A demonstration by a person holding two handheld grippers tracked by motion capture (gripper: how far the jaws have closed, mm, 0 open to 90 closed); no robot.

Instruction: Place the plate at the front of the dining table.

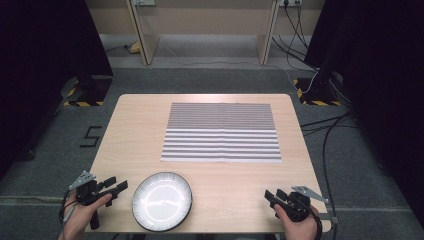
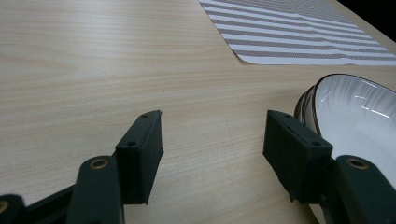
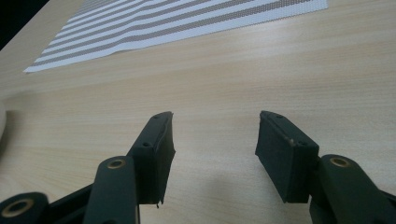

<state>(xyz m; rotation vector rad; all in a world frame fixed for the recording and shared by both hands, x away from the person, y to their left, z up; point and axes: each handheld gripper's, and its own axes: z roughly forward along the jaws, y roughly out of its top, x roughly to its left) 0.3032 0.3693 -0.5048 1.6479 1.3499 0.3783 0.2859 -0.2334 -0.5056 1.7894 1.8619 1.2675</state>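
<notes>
My left claw is released: in the left gripper view its two black jaws stand wide apart with nothing but bare wood between them, and the pads press on nothing. From the high view I see it low at about eight o'clock on the table, held in the person's left hand, its jaws pointing toward three o'clock at the plate. The plate sits just beside those jaws, apart from them, at roughly seven o'clock on the tabletop near the front edge; it is white with a dark rim and fine ribbing, and in the left gripper view its rim rises right beside the right-hand jaw without touching it, as far as I can tell. My right claw is also released, its jaws spread over empty wood in the right gripper view, gripping nothing. It rests at about five o'clock on the table in the person's right hand, jaws aimed toward nine o'clock, well apart from the plate. Farther out, toward twelve o'clock from both claws, a grey-and-white striped mat lies flat in the middle of the table, clear of the plate.
</notes>
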